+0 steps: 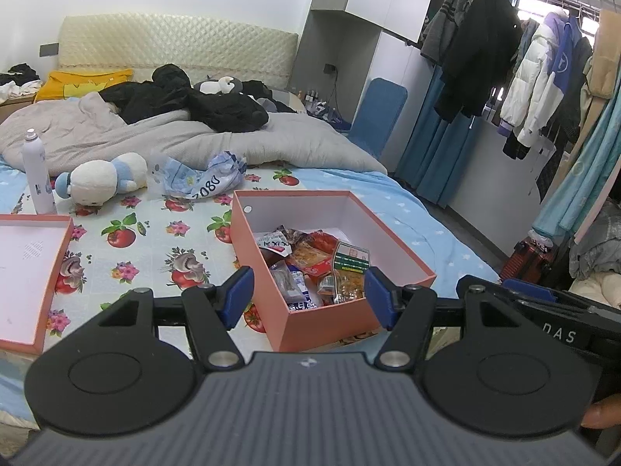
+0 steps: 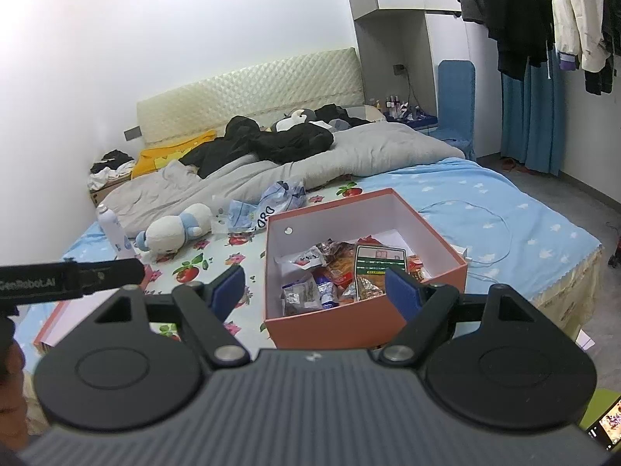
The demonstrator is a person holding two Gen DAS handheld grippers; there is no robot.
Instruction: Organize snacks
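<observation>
- Right now the left claw (image 1: pixel 308 297) hangs above the near corner of the pink box (image 1: pixel 322 320), spread wide with nothing between its blue pads (image 1: pixel 236 297).
- Likewise the right claw (image 2: pixel 316 293) is released — its pads (image 2: pixel 401 295) stand well apart, empty, over the near edge of the same box (image 2: pixel 326 326).
- That box sits open on the bed (image 1: pixel 155 240), on the flowered sheet, and holds a heap of snacks (image 1: pixel 310 268): crinkled packets in red, orange and clear wrap.
- One packet with a green-and-white label (image 1: pixel 351 258) leans tilted on top of the heap, toward the right side of the box.
- At the left, the box lid (image 1: pixel 27 272) lies upside down on the sheet, well apart from the box.
- Just beyond the lid a white spray can (image 1: pixel 37 173) stands upright.
- Beside the can a white-and-blue plush toy (image 1: pixel 103 180) lies on its side, with a crumpled plastic bag (image 1: pixel 202 178) near it — between the toy and the box's far wall.
- Further back, a grey quilt (image 1: pixel 194 136) is bunched up with dark clothes (image 1: pixel 186 101) on it.
- Coats (image 1: pixel 496 50) hang on a rail at the right of the room.
</observation>
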